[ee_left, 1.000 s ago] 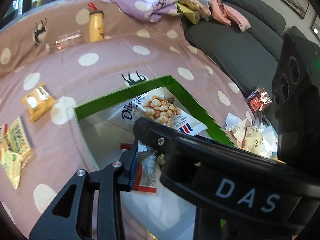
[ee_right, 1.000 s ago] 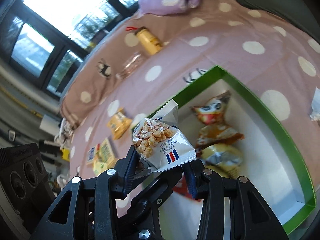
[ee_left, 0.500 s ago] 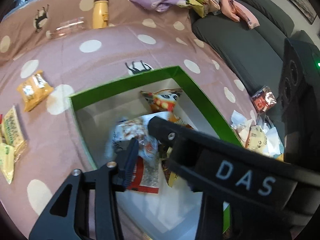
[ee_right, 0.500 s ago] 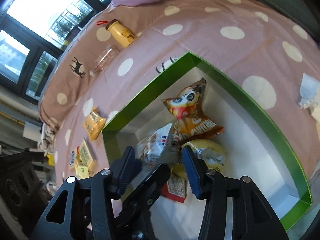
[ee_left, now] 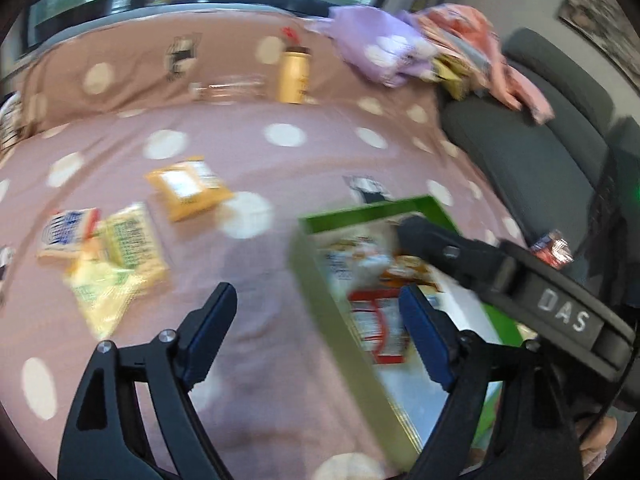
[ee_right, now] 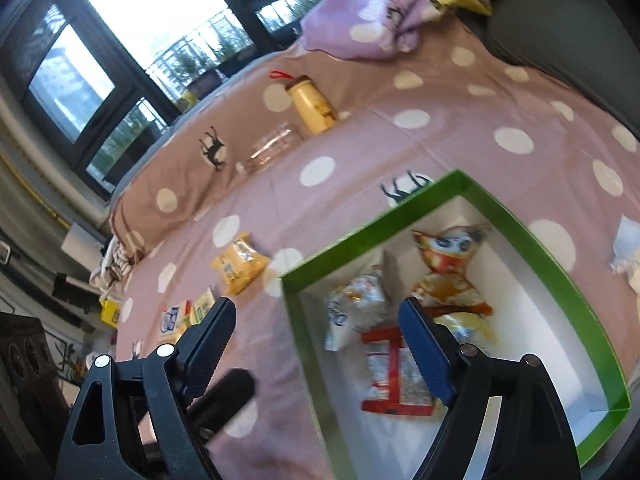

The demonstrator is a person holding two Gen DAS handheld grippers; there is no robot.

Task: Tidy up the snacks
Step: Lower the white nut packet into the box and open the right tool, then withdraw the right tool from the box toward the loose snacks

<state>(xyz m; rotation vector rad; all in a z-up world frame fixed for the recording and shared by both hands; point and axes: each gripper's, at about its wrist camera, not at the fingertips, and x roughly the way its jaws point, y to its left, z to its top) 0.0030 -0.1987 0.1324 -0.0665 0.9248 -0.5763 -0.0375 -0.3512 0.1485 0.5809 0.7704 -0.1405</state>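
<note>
Both grippers opening, empty, over the green box [ee_right: 532, 240].
Left gripper [ee_left: 320, 332] view motion-blurred; white peanut packet [ee_right: 352, 308], earlier pinched by right gripper [ee_right: 316, 340], now lies inside.

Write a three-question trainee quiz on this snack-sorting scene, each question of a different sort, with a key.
1. True or false: the orange snack packet lies inside the green box.
2. Multiple choice: what lies next to the yellow bottle on the polka-dot cover? A) a clear glass B) a spoon C) a book
3. Fill in: the white peanut packet now lies in the ____.

Key
1. False; it lies on the cover, outside the box.
2. A; the clear glass lies on its side by the bottle.
3. Green box, beside the red-and-white packet. Neither the left gripper nor the right gripper has anything between its opening jaws.
</note>
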